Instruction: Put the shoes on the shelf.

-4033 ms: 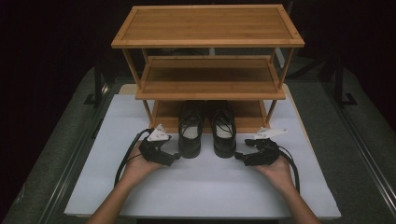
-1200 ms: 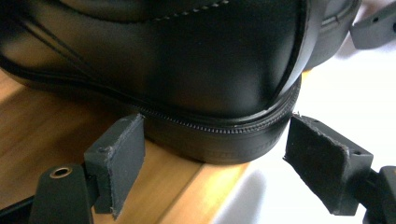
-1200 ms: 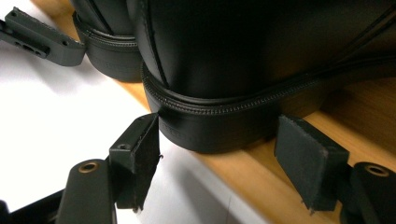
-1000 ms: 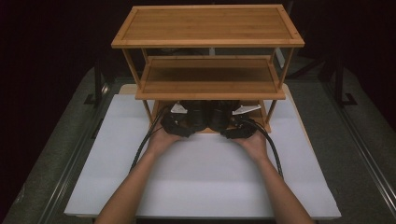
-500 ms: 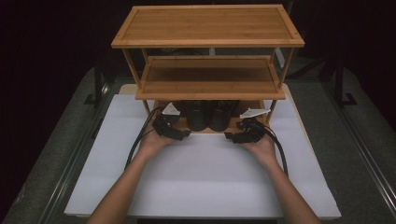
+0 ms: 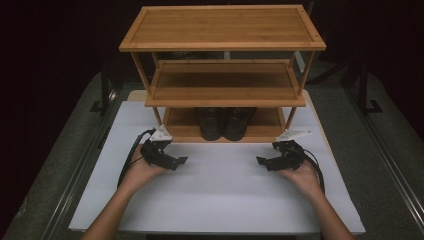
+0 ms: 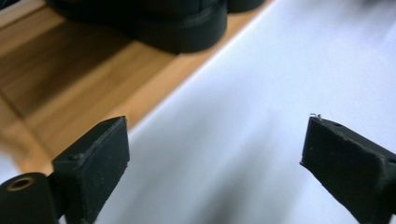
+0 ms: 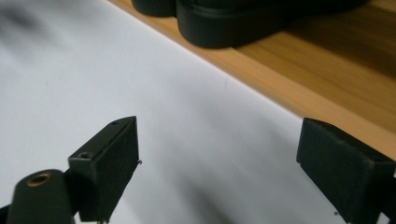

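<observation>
Black shoes (image 6: 225,121) (tops hidden under shelf (image 6: 225,92)); both grippers' fingers just opening, empty.

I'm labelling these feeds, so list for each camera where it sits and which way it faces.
High view: above the person's side, looking forward and down on the three-tier bamboo rack; forearms, left gripper, right gripper.
Left gripper view: on the left gripper, facing the white table mat; open jaws.
Right gripper view: on the right gripper, facing the mat; open jaws.
Shared: the pair of black leather shoes on the bottom shelf.
</observation>
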A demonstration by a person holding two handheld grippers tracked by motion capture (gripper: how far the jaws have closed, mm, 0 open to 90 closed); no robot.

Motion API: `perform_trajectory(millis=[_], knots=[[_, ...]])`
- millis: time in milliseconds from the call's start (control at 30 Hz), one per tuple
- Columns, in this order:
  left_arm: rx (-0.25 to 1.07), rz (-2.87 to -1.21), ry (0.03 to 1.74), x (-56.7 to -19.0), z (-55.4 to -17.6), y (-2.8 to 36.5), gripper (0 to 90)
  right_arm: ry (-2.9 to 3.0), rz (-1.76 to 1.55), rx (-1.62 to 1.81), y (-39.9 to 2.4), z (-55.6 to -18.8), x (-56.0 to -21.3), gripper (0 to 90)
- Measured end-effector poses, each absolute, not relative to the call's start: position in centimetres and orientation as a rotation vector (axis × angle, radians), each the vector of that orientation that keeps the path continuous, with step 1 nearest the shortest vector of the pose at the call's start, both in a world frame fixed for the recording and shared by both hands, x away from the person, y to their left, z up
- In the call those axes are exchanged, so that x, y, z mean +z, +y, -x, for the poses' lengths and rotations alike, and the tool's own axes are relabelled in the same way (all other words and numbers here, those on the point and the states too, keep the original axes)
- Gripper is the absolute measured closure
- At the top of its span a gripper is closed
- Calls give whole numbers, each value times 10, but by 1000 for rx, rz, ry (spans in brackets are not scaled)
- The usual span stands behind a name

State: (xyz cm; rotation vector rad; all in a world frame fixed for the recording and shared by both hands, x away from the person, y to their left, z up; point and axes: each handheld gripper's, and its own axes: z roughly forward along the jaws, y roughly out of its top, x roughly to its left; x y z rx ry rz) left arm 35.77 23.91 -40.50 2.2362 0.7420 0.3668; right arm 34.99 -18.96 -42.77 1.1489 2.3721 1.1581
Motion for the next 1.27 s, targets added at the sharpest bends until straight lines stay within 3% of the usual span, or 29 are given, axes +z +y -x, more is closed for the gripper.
perform_trajectory(millis=[133,667,1267], knots=[[366,-2260,766,-410,-338,255,20,2335,-1171,1169,-205,-330,-431,95],[421,-2243,915,-431,-278,326,11,2280,-1259,1076,-253,-269,-448,74],[399,-2230,946,-450,-264,349,0,2270,-1300,956,-260,-254,-458,78]])
